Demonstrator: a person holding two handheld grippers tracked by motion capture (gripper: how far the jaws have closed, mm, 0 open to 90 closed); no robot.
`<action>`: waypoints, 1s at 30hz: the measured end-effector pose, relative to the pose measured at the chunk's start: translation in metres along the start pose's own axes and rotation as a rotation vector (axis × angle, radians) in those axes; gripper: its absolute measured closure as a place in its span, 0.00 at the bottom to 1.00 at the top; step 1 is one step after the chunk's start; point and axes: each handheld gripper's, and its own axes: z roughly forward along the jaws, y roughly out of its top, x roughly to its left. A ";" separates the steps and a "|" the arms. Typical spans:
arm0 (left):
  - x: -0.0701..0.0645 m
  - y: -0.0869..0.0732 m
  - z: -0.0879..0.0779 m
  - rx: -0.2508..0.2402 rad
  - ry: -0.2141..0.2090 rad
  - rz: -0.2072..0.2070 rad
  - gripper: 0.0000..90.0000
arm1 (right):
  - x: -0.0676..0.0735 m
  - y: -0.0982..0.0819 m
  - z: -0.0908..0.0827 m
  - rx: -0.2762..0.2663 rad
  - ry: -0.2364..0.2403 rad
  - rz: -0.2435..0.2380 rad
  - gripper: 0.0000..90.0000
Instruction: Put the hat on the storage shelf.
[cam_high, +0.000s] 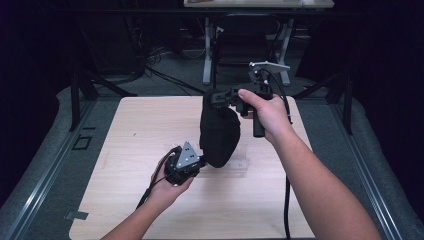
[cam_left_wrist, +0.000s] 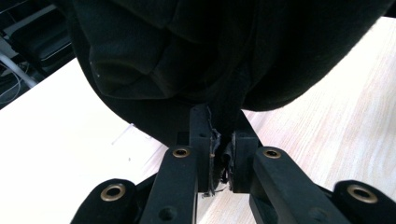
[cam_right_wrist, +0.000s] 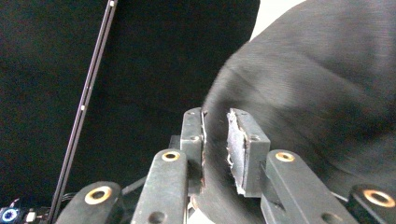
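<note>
A black cloth bag (cam_high: 220, 135) hangs over the middle of the light wooden table (cam_high: 145, 125), its bottom near the tabletop. My left gripper (cam_high: 202, 163) is at the bag's lower left edge. In the left gripper view the left gripper (cam_left_wrist: 223, 140) is shut on a fold of the bag (cam_left_wrist: 187, 56). My right gripper (cam_high: 212, 98) is at the bag's top, held up by a hand. In the right gripper view the right gripper (cam_right_wrist: 215, 128) has its pads apart, and the bag's cloth (cam_right_wrist: 317, 84) runs between them without being pinched.
The table's front edge is near the person's forearms. A black cable (cam_high: 287, 200) hangs from the right gripper across the table's right side. Grey floor surrounds the table, and behind it are the white legs of a desk (cam_high: 207, 50) and loose cables.
</note>
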 end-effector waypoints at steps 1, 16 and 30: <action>0.002 0.000 -0.001 0.001 0.002 -0.003 0.94 | 0.000 0.000 -0.001 -0.002 -0.001 -0.002 0.83; 0.010 -0.008 -0.005 -0.003 0.010 -0.020 0.94 | -0.001 -0.005 -0.019 0.005 -0.018 -0.014 0.83; 0.021 -0.037 0.000 -0.005 -0.023 -0.137 0.94 | -0.005 -0.009 -0.027 -0.003 -0.023 -0.019 0.83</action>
